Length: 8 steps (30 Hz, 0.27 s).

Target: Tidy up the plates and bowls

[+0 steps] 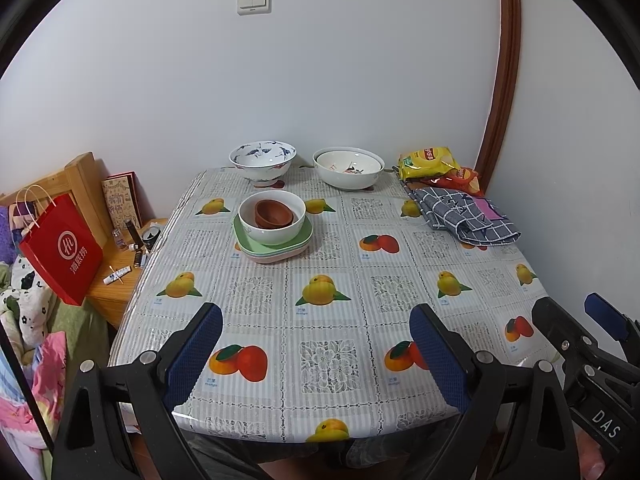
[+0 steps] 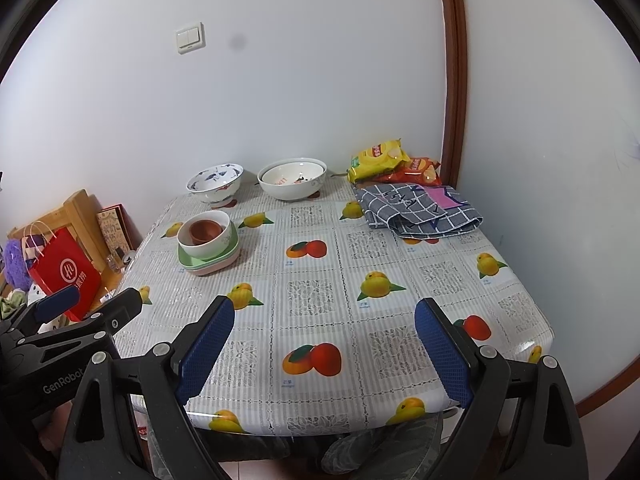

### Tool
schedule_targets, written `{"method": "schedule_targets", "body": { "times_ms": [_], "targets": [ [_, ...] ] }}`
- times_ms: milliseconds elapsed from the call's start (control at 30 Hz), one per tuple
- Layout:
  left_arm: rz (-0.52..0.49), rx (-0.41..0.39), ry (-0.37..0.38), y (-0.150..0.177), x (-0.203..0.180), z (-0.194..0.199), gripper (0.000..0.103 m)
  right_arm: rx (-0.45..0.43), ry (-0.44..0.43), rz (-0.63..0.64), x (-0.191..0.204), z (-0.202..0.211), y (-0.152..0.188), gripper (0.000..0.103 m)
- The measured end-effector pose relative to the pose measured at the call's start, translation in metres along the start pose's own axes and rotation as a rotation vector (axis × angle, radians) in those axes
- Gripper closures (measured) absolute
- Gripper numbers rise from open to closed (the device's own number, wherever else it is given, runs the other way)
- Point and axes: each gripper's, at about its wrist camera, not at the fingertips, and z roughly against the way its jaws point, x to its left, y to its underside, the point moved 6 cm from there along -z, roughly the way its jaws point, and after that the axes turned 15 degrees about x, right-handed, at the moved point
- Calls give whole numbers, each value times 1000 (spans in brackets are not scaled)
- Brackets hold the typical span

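From the left wrist view, the left gripper hangs over the near edge of the table with its blue pads spread wide and nothing between them. At about eleven o'clock from it sits a stack of plates carrying a white bowl with brown bowls nested inside. Farther back, near twelve o'clock, stand a blue-patterned bowl and a pair of nested white bowls, apart from each other. At two o'clock lies a checked cloth

From the right wrist view, the right gripper is likewise wide open and empty above the tablecloth; the plates lie at ten o'clock, the snack bags at one o'clock
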Motion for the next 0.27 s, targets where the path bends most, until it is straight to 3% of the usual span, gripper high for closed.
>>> {"method": "schedule_targets", "body": {
  "times_ms": [267],
  "targets": [
    [4,-8,-5,-1,4,-2,8,-8,-6,6,1,1,0,12]
  ]
}}
